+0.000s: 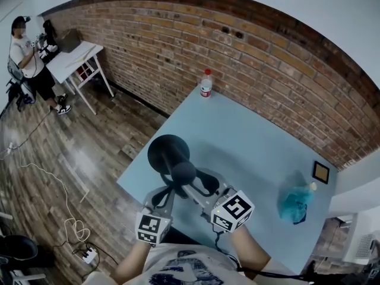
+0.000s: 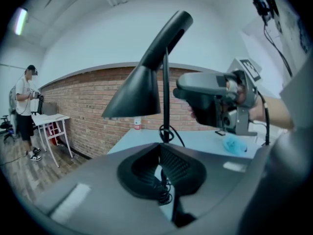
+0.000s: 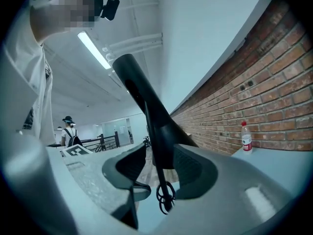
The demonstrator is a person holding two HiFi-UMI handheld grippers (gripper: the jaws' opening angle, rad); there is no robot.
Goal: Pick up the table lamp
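— Pale blue tabletop (image 1: 249,135) is lying smooth and matte under everything. Where is the table lamp (image 1: 170,153) sitting?

— It is standing upright over the near left corner. It is matte black, with a cone shade (image 2: 134,94) on a thin rod stem (image 2: 166,97) and a cord (image 3: 166,195) coiling at the stem. Its base is hiding from view.

— And the tools?

— The left gripper (image 2: 160,145) is clamping tight on the stem. The right gripper (image 3: 160,150) is gaping wide, with the stem passing between its jaws untouched.

— Beyond?

— A red-capped plastic bottle (image 1: 206,83) is standing by the rough brick wall (image 1: 267,58), a crumpled blue bag (image 1: 295,203) is lying at the right, and plank flooring (image 1: 71,153) is running off left.
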